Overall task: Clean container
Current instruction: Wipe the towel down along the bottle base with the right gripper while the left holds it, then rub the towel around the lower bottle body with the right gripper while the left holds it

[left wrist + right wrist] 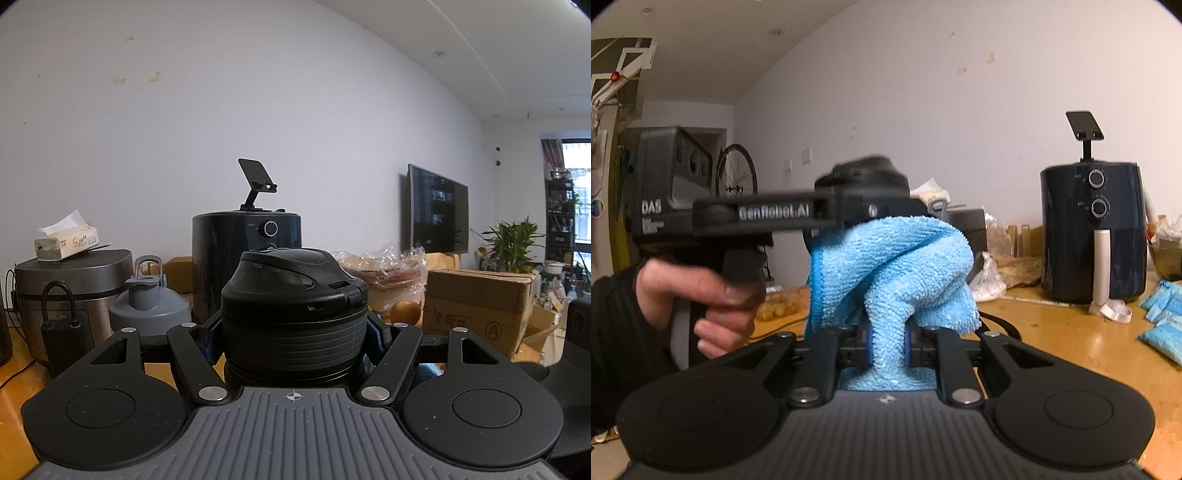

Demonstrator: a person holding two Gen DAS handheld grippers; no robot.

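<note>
A black container (291, 295) with a ribbed collar and a flip lid stands upright between the blue-padded fingers of my left gripper (292, 338), which is shut on it. In the right wrist view the same container (871, 173) shows blurred behind the left gripper's body (768, 214), which a person's hand (713, 291) holds. My right gripper (888, 343) is shut on a light blue microfibre cloth (894, 266). The cloth bulges forward and rests against the container's side below the lid. The container's lower body is hidden.
On the wooden table (1071, 343) stand a dark blue air fryer (1093, 232) carrying a phone stand, a rice cooker (70, 291) topped by a tissue pack (66, 240), a grey bottle (147, 306) and a cardboard box (476, 310). Blue packets (1161, 321) lie at the right.
</note>
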